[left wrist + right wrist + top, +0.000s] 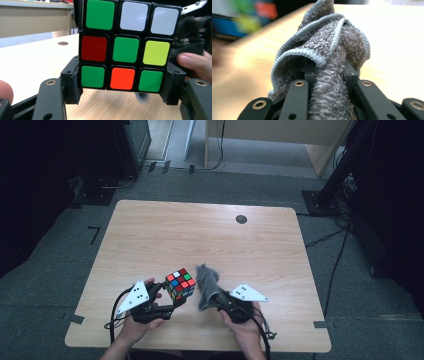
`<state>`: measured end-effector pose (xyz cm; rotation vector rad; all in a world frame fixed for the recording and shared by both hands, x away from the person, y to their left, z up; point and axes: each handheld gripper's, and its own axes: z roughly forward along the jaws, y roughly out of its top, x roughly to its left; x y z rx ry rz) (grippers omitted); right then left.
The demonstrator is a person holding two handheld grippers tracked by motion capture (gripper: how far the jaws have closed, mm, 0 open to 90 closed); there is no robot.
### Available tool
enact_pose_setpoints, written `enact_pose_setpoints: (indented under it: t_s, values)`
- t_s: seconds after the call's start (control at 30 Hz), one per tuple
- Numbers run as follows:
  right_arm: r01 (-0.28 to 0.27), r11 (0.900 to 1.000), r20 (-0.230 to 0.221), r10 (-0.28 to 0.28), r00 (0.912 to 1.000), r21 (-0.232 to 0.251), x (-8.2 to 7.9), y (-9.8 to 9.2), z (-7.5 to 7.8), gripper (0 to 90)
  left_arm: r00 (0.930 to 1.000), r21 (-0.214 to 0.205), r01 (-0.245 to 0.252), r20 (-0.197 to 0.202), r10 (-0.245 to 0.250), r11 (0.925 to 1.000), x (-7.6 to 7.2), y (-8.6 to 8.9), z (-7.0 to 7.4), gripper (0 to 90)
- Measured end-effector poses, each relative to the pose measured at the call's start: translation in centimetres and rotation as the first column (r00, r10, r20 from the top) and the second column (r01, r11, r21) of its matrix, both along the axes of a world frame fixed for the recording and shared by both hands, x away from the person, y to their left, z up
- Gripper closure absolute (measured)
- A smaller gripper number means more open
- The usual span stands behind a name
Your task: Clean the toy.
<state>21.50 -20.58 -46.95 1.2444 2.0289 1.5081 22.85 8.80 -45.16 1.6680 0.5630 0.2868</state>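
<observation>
A scrambled puzzle cube [180, 283] hangs just above the wooden table [200, 235] near its front edge. My left gripper [167, 296] is shut on it from the left. In the left gripper view the cube [125, 45] shows a face of green, white, red, yellow and orange tiles, its bottom row clamped between the black pads [73, 82]. Right of the cube, my right gripper [216, 299] is shut on a bunched grey cloth [206, 287]. The cloth [324, 60] rises in folds from between the jaws in the right gripper view, with the blurred cube [244, 17] at the upper left.
A small dark round hole [241, 219] sits in the tabletop at the far right. Dark equipment stands [345, 175] and cables lie on the carpet around the table. A person's hands hold both grippers at the near edge.
</observation>
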Motion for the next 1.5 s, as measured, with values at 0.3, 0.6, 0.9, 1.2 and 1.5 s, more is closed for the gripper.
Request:
enact_pose_setpoints:
  t_s: [0.3,0.6,0.9,1.2,1.5]
  values:
    - [0.287,0.9314,0.028,-0.288,0.9572,-0.224,1.7,-4.8,-1.6,66.5,0.9999,0.019,-0.002,-0.01,0.003,0.9998,0.2,-0.2,-0.5,33.8]
    - [0.264,0.9421,0.03,-0.264,0.9641,-0.207,2.0,-4.2,-1.7,41.9,0.9996,0.02,-0.004,-0.027,0.005,0.9998,0.5,0.0,-0.9,33.8]
    - [0.188,0.9822,0.101,-0.188,0.9771,0.007,-0.4,-2.0,3.1,31.9,0.9997,0.05,-0.011,-0.021,0.012,0.9987,0.5,-0.4,-1.3,33.8]
    - [-0.048,0.9867,0.02,0.045,0.9988,0.155,-2.3,2.8,5.0,17.0,0.9993,0.141,0.005,0.035,-0.01,0.99,-0.8,-2.6,-1.8,33.8]
    - [0.0,0.9908,-0.077,0.01,0.997,0.135,-2.1,4.5,3.3,31.3,0.9922,0.23,0.003,0.121,-0.032,0.9733,-2.2,-4.6,-2.2,33.8]
